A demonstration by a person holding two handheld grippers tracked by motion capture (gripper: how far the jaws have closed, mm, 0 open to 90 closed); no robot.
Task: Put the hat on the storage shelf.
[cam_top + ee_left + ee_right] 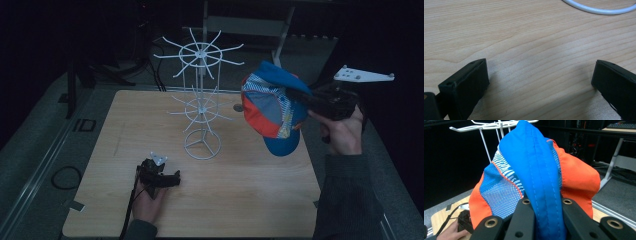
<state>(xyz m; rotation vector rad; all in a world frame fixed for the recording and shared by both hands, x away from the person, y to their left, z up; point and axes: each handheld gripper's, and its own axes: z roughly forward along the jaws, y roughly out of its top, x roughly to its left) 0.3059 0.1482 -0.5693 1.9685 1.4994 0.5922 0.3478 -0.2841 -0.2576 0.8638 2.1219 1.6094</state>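
A: Cap is aloft right of the wire rack, pinched by the right gripper; likely for hanging?
B: Probably; left gripper rests on the table, jaws apart (idle).

High view overlooks table; gripper views sit close.

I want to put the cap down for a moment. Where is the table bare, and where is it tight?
Bare wood runs along the table's near edge, between the left tongs and the right corner, and on the far-left area beside the white wire rack. It is crowded at the centre around the rack's ring base and near the left hand. The right tongs hold the cap above the right edge.
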